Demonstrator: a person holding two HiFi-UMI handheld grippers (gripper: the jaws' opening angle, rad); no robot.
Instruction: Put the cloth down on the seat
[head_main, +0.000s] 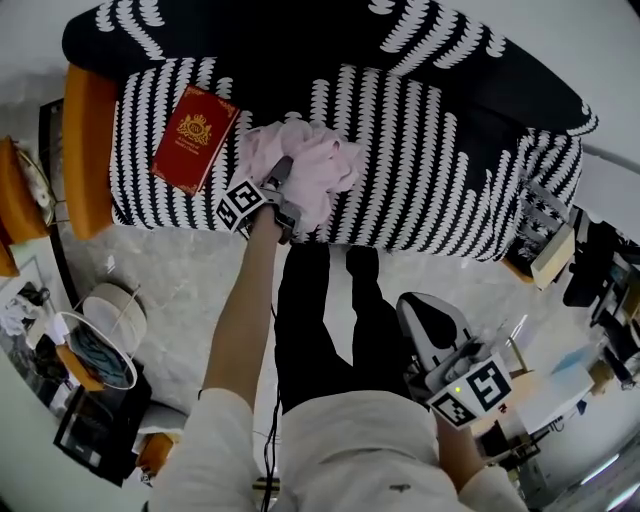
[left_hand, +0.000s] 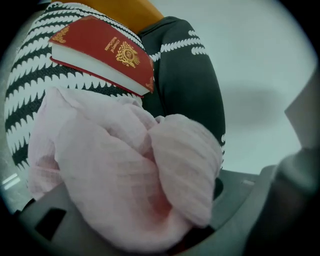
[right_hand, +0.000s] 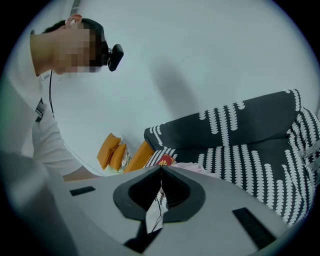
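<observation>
Your left gripper (head_main: 290, 195) reaches out over the near edge of the seat (head_main: 430, 190) and tips downward. Its jaws are clamped on a thick wad of the pink cloth (head_main: 325, 165). The bulk of the fabric holds them partway apart, and in the left gripper view it swells up over both jaws and covers their tips.

In the head view the cloth sits in a crumpled heap on the striped seat, left of the seat's middle and toward its near edge. The heap spreads out beyond the gripper toward the black sofa back (head_main: 300, 40).

A red book (head_main: 195, 137) with a gold crest lies flat on the seat just to the left of the cloth. No view shows whether the two touch. Farther left, the orange armrest (head_main: 88, 140) closes off that end of the sofa.

Your right gripper (right_hand: 161, 169) hangs back by your right side, well apart from the sofa. Its jaws are together, tip against tip, with nothing between them. The right gripper view looks across the room at the sofa from the side, with the book and a little of the cloth showing just past the jaw tips. Two orange cushions (right_hand: 112, 150) stand on the far side of the armrest.

You are standing on the pale floor (head_main: 180, 270) close to the front of the seat, with your left arm stretched forward.
</observation>
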